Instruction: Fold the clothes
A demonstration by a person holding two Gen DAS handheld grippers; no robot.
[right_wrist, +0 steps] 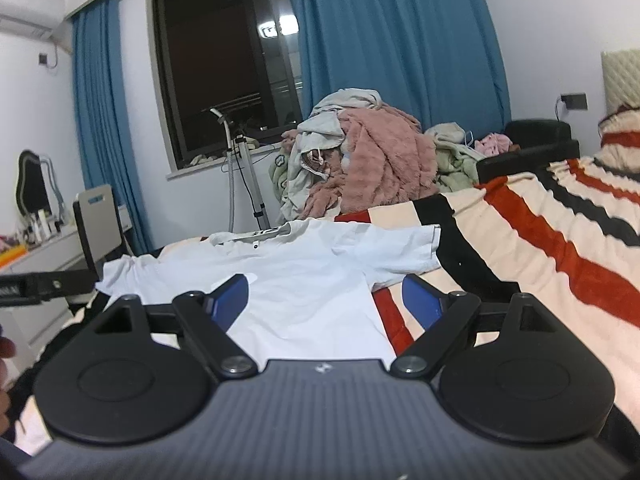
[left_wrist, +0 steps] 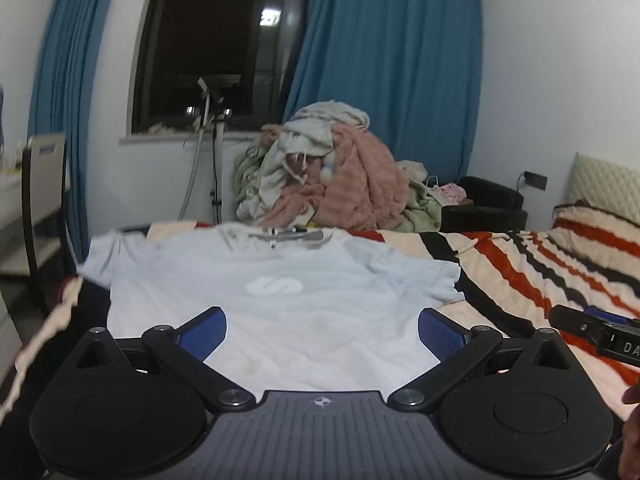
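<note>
A white T-shirt with a pale logo lies spread flat on the striped bed, collar away from me, both short sleeves out to the sides. It also shows in the right wrist view. My left gripper is open and empty, hovering over the shirt's lower middle. My right gripper is open and empty, over the shirt's lower right edge. The right gripper's tip shows at the right of the left wrist view.
The bed has a cream, red and black striped blanket. A heap of pink and pale clothes is piled beyond the bed. A garment steamer stand, a chair and a dresser stand left.
</note>
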